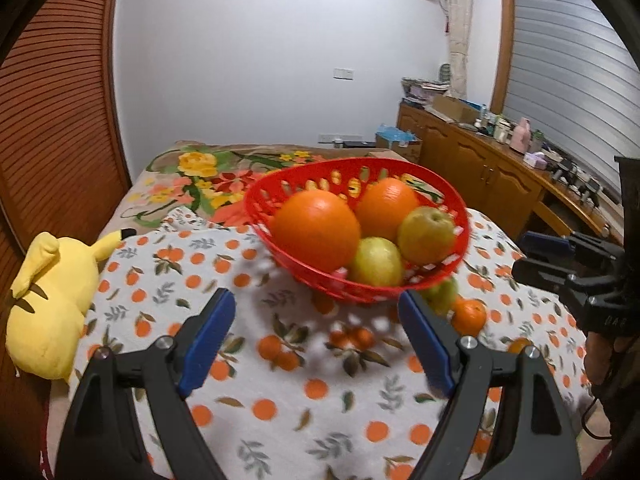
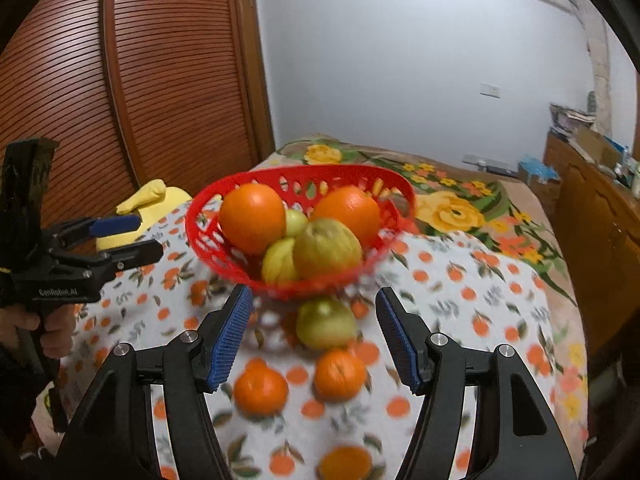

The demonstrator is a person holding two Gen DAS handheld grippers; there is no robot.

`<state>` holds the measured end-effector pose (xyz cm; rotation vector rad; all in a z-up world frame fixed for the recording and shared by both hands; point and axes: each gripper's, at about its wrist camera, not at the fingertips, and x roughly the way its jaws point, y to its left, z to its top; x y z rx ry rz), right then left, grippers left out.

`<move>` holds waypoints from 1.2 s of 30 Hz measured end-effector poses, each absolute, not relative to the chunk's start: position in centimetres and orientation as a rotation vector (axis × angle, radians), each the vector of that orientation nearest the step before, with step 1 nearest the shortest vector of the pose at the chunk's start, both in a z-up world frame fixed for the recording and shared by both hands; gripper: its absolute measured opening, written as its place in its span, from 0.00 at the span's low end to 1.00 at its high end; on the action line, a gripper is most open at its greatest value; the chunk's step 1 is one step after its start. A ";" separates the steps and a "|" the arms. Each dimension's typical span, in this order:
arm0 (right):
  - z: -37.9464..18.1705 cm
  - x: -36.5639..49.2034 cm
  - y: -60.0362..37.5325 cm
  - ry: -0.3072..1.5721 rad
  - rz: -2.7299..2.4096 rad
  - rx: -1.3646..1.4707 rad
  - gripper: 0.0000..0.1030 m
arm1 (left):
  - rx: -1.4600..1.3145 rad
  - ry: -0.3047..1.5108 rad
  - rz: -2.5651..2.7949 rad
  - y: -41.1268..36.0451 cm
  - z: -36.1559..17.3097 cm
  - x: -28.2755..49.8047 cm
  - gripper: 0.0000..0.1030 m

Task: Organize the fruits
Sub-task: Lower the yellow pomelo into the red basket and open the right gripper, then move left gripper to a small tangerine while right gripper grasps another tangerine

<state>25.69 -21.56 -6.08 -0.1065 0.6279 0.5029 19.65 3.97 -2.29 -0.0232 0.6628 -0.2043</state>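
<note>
A red slotted basket [image 1: 432,282] [image 2: 224,260] stands on an orange-print cloth [image 1: 280,400]. It holds two big oranges [image 1: 318,230] [image 2: 252,218] and several yellow-green fruits [image 1: 426,234] [image 2: 326,248]. Just in front of it on the cloth lie a loose green fruit [image 2: 326,322] [image 1: 444,294] and three small tangerines [image 2: 340,374] [image 1: 469,317]. My left gripper [image 1: 315,296] [image 2: 148,236] is open before the basket's near rim, holding nothing. My right gripper [image 2: 313,292] [image 1: 524,256] is open above the loose green fruit, its pads [image 2: 230,336] apart from it.
A yellow plush toy [image 1: 52,300] [image 2: 160,200] lies at the cloth's left edge. A floral blanket [image 1: 200,184] runs behind the basket. A slatted wooden door [image 1: 52,120] is on the left and a cluttered wooden cabinet [image 1: 480,168] on the right.
</note>
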 end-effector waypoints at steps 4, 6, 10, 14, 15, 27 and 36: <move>-7.2 23.6 -23.2 0.646 0.474 -0.091 0.65 | -0.006 0.671 -0.230 2.1 -2.7 18.5 0.82; -7.8 22.7 -23.9 0.654 0.466 -0.080 0.65 | -0.002 0.676 -0.241 1.2 -2.9 17.9 0.82; -9.0 21.4 -25.2 0.671 0.445 -0.049 0.65 | 0.000 0.683 -0.255 -0.2 -3.5 16.8 0.82; -10.3 20.7 -25.6 0.692 0.434 -0.028 0.59 | 0.006 0.698 -0.267 -1.4 -4.3 15.8 0.82; -10.6 20.6 -25.6 0.701 0.431 -0.025 0.56 | 0.000 0.703 -0.271 -1.4 -4.5 15.7 0.82; -13.6 21.2 -26.1 0.793 0.398 -0.004 0.42 | 0.002 0.754 -0.291 -2.3 -6.9 15.2 0.82; -14.6 21.5 -25.9 0.834 0.396 -0.007 0.35 | 0.011 0.769 -0.298 -2.8 -7.4 15.2 0.82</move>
